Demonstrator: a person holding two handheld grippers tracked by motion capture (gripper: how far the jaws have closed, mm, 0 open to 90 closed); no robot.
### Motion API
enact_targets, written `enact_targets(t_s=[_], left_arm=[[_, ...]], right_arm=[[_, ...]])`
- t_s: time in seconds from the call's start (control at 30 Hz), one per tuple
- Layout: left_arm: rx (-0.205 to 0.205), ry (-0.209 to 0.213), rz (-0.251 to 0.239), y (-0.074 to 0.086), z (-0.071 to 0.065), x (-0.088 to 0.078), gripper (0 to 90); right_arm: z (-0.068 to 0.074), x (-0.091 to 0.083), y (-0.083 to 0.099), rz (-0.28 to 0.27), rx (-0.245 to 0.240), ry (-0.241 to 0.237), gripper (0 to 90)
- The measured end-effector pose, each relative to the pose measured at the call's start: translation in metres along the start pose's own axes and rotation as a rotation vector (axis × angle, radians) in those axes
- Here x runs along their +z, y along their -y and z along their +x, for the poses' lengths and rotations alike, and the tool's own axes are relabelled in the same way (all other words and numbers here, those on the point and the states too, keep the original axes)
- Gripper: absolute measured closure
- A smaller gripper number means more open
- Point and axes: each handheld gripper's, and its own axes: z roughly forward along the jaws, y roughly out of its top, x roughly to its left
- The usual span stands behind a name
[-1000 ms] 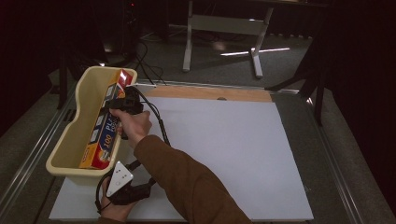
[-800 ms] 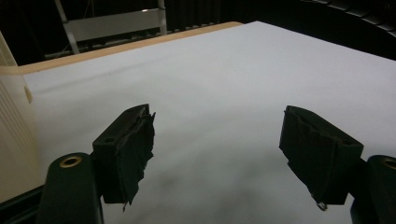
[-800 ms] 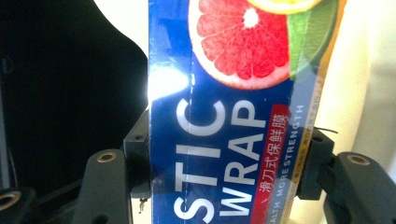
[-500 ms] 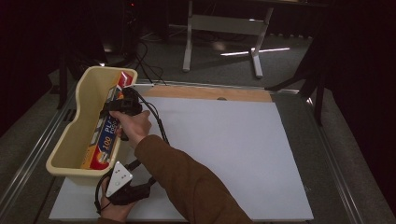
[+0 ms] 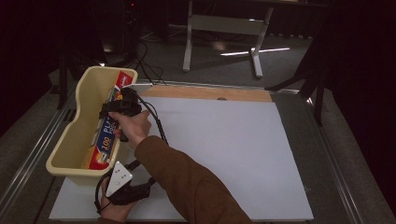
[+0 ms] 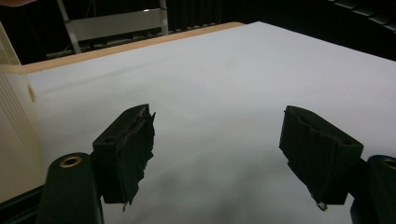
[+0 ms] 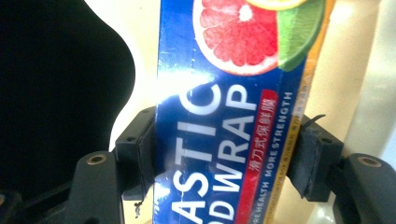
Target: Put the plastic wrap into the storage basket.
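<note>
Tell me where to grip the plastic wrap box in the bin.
Grip the plastic wrap box mid-length across its narrow width, coming from above. It lies lengthwise in the cream bin, whose walls block its ends. The right gripper has its jaws so.

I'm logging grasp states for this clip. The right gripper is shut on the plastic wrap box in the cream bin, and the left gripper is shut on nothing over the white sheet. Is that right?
Not quite. The left gripper is open: the left gripper view shows its jaws wide apart above the white sheet. The rest holds: the right gripper is shut on the plastic wrap box in the cream bin.
</note>
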Motion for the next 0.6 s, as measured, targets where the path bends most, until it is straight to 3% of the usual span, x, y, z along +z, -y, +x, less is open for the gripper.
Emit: enact_targets(t_s=[0.6], left_arm=[[-0.001, -0.004, 0.0, 0.0, 0.0, 0.0, 25.7]], right_arm=[[0.005, -0.011, 0.006, -0.018, -0.038, 0.029, 34.3]])
